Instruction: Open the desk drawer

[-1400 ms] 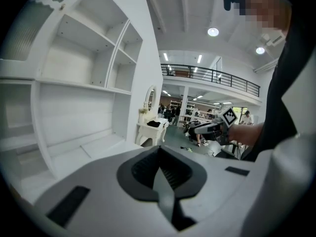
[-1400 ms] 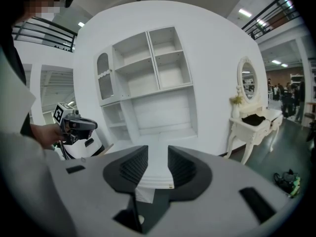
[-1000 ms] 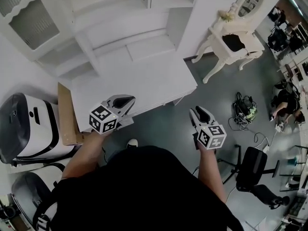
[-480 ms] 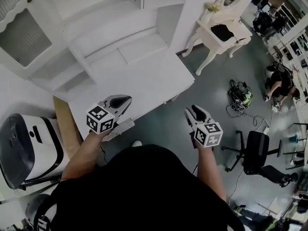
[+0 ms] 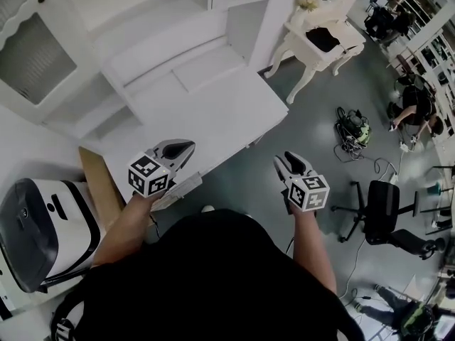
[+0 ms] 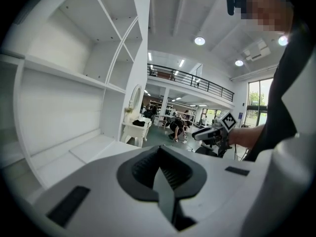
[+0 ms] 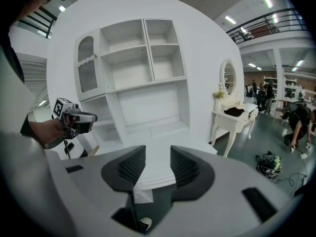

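Observation:
The white desk (image 5: 213, 112) with its shelf unit fills the upper left of the head view; its front edge (image 7: 157, 182) shows in the right gripper view, and I cannot make out a drawer handle. My left gripper (image 5: 186, 146) hovers over the desk's near left corner, jaws shut with nothing in them (image 6: 160, 157). My right gripper (image 5: 288, 160) hangs over the grey floor in front of the desk's right part. It points at the desk's front, jaws opening, with nothing between them (image 7: 158, 164).
A white dressing table with an oval mirror (image 5: 316, 41) stands right of the desk. A black office chair (image 5: 377, 215) and a bundle of cables (image 5: 353, 126) are on the floor at right. A white rounded machine (image 5: 35, 226) and a brown board (image 5: 96, 187) sit at left.
Both grippers have shifted a little toward the desk and slightly lower. The right gripper's jaws have spread wider. The left gripper's jaws stay shut.

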`<state>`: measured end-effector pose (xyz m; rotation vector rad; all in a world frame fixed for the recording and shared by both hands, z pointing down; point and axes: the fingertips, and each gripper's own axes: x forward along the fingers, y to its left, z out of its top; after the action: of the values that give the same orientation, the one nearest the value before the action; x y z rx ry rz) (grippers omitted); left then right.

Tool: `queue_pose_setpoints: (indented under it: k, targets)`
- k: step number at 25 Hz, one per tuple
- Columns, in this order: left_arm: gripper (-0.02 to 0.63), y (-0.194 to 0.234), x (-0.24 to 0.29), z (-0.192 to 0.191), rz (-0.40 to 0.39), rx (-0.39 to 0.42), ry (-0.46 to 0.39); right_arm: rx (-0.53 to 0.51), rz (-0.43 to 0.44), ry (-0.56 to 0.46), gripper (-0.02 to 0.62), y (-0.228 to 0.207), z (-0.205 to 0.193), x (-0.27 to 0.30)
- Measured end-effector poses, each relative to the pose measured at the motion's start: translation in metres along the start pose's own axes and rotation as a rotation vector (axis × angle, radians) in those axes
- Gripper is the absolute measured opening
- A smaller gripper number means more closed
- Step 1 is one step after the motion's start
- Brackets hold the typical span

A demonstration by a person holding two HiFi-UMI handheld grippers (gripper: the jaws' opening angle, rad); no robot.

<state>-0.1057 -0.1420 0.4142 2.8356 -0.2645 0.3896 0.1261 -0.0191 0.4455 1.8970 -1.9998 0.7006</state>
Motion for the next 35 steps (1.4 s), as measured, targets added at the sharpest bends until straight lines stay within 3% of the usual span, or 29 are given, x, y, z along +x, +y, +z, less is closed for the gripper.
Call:
queue_pose_setpoints:
  k: [11,19,35]
  targets:
    - [0.009,0.012,-0.023,-0.004,0.012,-0.014,-0.023,-0.016,-0.026,0.063,0.161,0.003,-0.021,0.014]
    - [0.009,0.023,-0.023,-0.017,0.034,-0.034,0.013,-0.006,-0.004,0.104,0.161,-0.011,-0.043,0.043]
    - [0.009,0.048,0.027,-0.027,0.111,-0.101,0.073,0.033,0.1,0.285,0.161,-0.066,-0.11,0.133]
